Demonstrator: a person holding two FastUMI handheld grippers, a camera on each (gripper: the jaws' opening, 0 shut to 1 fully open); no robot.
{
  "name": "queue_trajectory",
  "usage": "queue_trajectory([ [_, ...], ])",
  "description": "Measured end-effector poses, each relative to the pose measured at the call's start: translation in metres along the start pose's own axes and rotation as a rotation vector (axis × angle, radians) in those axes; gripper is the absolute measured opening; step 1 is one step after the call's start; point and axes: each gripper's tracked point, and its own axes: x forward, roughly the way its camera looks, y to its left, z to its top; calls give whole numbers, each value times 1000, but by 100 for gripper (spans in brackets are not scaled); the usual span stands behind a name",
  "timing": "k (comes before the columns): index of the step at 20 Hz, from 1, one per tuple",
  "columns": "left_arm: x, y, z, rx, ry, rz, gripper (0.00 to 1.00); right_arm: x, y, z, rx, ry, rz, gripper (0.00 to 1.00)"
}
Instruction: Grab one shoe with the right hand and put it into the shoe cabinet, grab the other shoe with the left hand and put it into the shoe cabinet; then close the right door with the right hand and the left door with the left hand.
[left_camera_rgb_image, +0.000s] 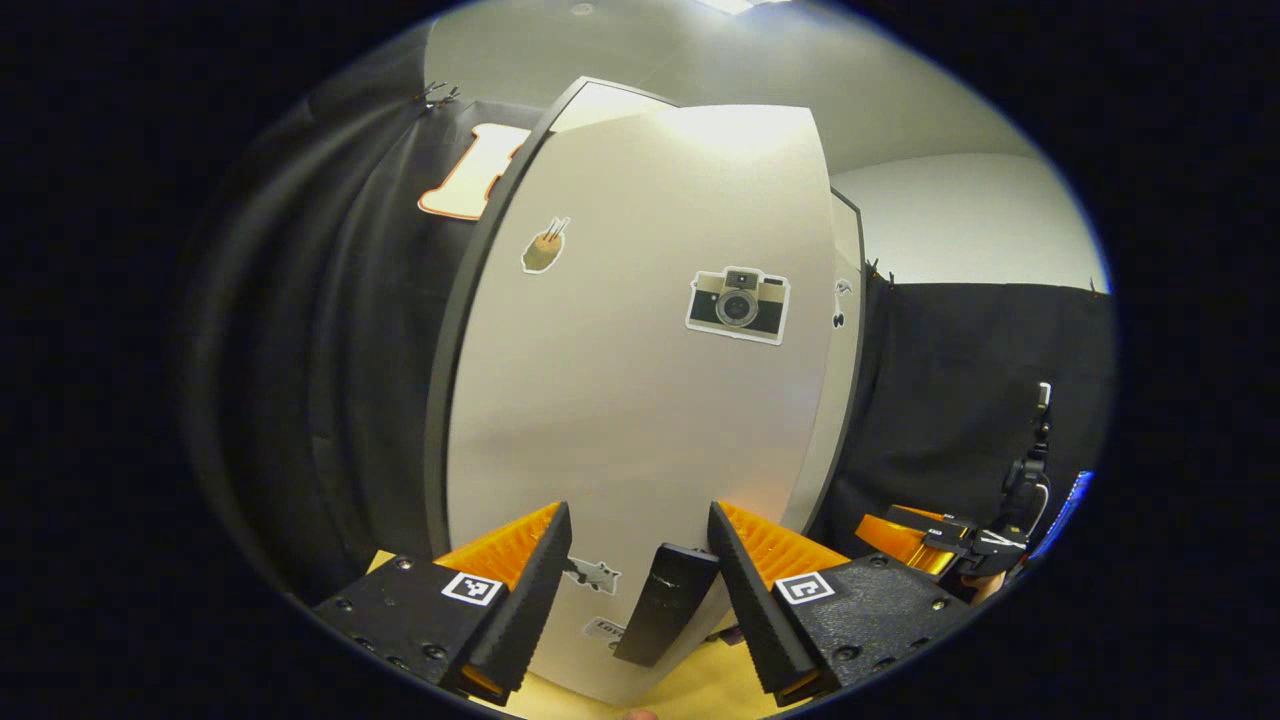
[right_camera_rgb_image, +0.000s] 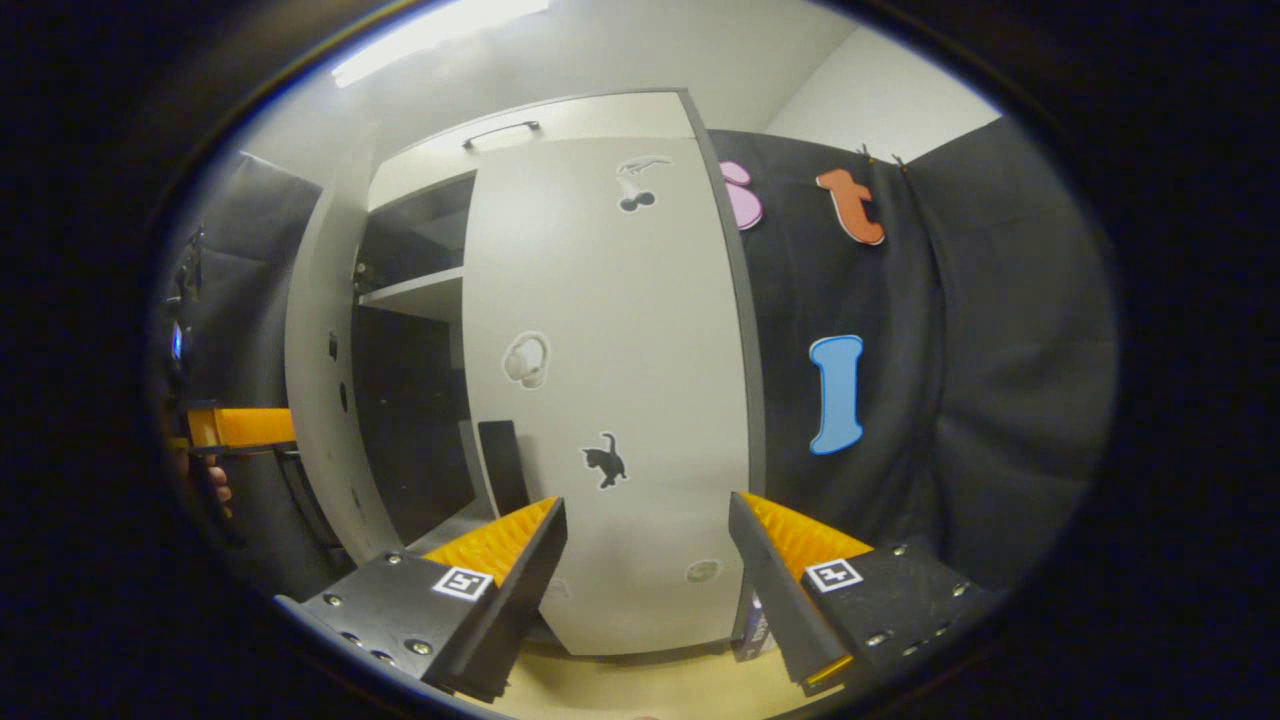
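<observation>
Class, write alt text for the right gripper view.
The open right gripper faces the shoe cabinet's closed right door, which bears a cat sticker. To its left the cabinet interior, with a shelf, remains exposed beside the left door.

Right door (right_camera_rgb_image: 610, 390) shut; left door (left_camera_rgb_image: 640, 400) nearly closed, both pale, stickered.

Overhead ceiling light (right_camera_rgb_image: 440, 35), bright strip glare at top of right gripper view. Soft hotspot on upper left door (left_camera_rgb_image: 720, 135); lower panel dimmer. Cabinet interior (right_camera_rgb_image: 405, 430) dark, shadowed. Heavy fisheye bowing of door edges, vignetting toward rims. Focus mostly sharp, slight softness at edges.
</observation>
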Motion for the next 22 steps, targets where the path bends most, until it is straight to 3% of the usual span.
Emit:
queue_trajectory([
  [9, 45, -19, -7, 17, 3, -31, 84, -13, -42, 6, 12, -14, -103, 98],
  [22, 75, -21, -10, 67, 16, 16, 87, -10, -56, 10, 13, -25, -137, 98],
])
